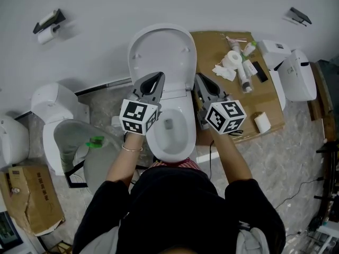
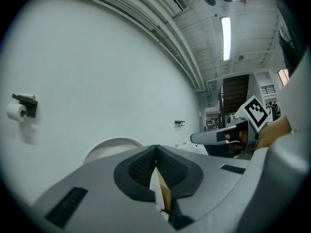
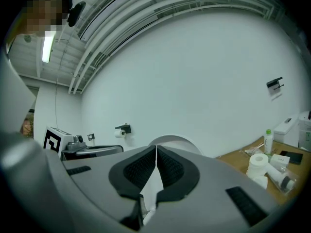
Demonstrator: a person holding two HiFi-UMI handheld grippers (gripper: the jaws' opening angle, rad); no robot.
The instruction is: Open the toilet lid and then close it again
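Toilet lid (image 1: 161,52): It is up. It stands open and leans back by the white wall.

Toilet bowl (image 1: 152,139): It is open, right under the person, with the two grippers over its back part.

Left gripper (image 1: 157,78): Its two jaws are pressed together at the tips. Nothing is between them. A hand holds it over the left side of the bowl.

Right gripper (image 1: 199,78): Its jaws are closed tight too, and it has hold of nothing. It hangs by the right side of the bowl.

Lid and left gripper: The gripper tip points at the bottom edge of the lid, near the hinge. In the left gripper view the round top of the lid (image 2: 109,147) shows behind the jaws, a bit to the left.

Lid and right gripper: The tip is just beside the lid's lower right edge. In the right gripper view the lid (image 3: 175,142) pokes up behind the jaws.

Touching: I cannot tell if either tip touches the lid.

Cardboard sheet (image 1: 212,46): It lies to the right of the toilet.

Paper roll (image 1: 48,33): It hangs on the wall, far to the left.
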